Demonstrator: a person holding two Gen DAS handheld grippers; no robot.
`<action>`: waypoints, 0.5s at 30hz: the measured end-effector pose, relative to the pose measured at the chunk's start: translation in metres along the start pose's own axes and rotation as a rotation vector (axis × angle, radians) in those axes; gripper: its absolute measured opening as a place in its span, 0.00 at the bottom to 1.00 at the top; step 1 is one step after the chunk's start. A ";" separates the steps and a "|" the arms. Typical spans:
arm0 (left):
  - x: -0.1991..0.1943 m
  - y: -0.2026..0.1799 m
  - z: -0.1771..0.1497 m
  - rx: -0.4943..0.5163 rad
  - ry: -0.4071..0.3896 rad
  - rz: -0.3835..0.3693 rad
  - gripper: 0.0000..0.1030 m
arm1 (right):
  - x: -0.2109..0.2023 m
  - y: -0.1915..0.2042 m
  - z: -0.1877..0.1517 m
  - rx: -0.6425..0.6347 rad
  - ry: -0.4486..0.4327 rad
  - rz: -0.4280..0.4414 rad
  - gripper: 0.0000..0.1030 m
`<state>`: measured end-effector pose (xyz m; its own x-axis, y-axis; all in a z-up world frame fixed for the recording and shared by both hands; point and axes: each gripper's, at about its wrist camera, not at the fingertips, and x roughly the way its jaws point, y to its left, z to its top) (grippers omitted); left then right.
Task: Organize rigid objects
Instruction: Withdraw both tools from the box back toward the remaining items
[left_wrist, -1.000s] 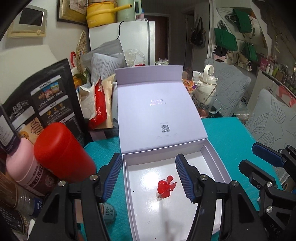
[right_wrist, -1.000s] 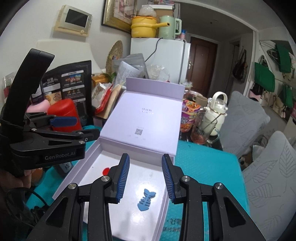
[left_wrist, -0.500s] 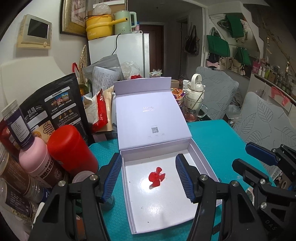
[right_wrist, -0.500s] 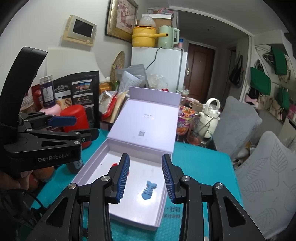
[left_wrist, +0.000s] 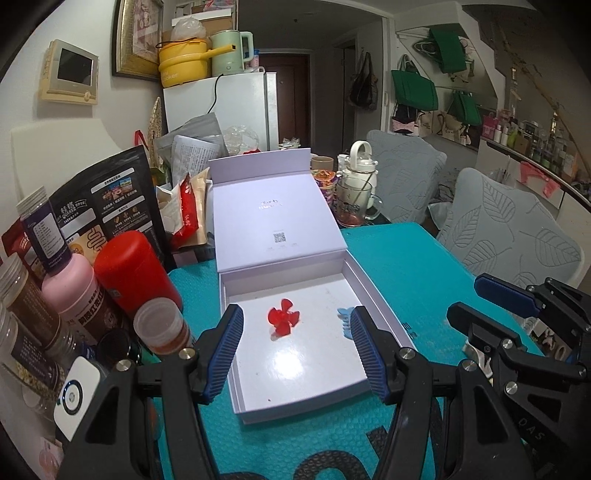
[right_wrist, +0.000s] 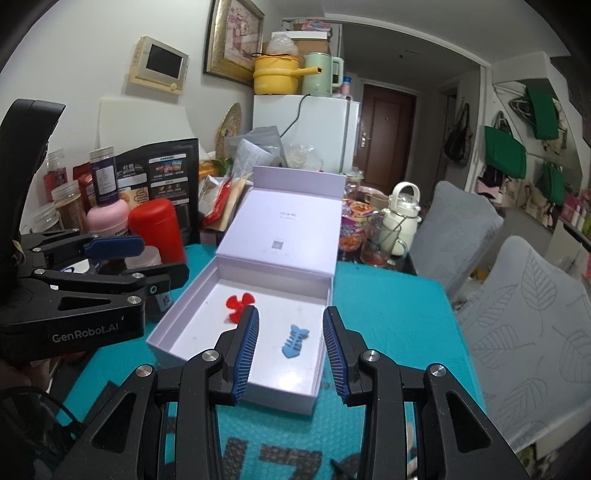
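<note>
An open lavender box (left_wrist: 295, 410) (right_wrist: 240, 391) lies on the teal mat, lid propped up behind. On its white floor are a red propeller toy (left_wrist: 282, 320) (right_wrist: 238, 305) and a blue fishbone piece (right_wrist: 294, 340) (left_wrist: 341, 317); in the left wrist view a finger half hides the fishbone. My left gripper (left_wrist: 295, 312) (right_wrist: 155, 260) hovers open and empty before the box's near edge. My right gripper (right_wrist: 291, 314) (left_wrist: 480, 302) is held beside it on the right, jaws narrowly apart with nothing between them.
Left of the box crowd a red canister (left_wrist: 136, 273), a pink bottle (left_wrist: 72, 291), several jars, a black pouch (left_wrist: 103, 206) and a white device (left_wrist: 75, 393). A white kettle (left_wrist: 360, 173) and glass mug stand behind. Grey leaf-print chairs (right_wrist: 524, 332) flank the right side.
Both grippers have drawn back from the box, which now looks smaller and shows its near edge. The blue fishbone has come into the left wrist view. The jaws are unchanged.
</note>
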<state>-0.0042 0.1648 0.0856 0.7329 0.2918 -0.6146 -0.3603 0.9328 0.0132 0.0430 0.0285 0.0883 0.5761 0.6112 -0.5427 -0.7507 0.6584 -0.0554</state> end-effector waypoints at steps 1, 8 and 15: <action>-0.003 -0.003 -0.005 0.003 0.000 -0.005 0.58 | -0.003 0.000 -0.003 0.004 0.001 -0.002 0.35; -0.013 -0.013 -0.025 0.012 0.007 -0.045 0.58 | -0.018 0.002 -0.024 0.028 0.025 -0.025 0.35; -0.023 -0.025 -0.049 0.029 0.029 -0.096 0.58 | -0.035 0.002 -0.046 0.067 0.040 -0.053 0.36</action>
<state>-0.0404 0.1243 0.0604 0.7463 0.1949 -0.6364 -0.2721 0.9620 -0.0244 0.0069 -0.0117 0.0684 0.5997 0.5577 -0.5739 -0.6954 0.7180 -0.0289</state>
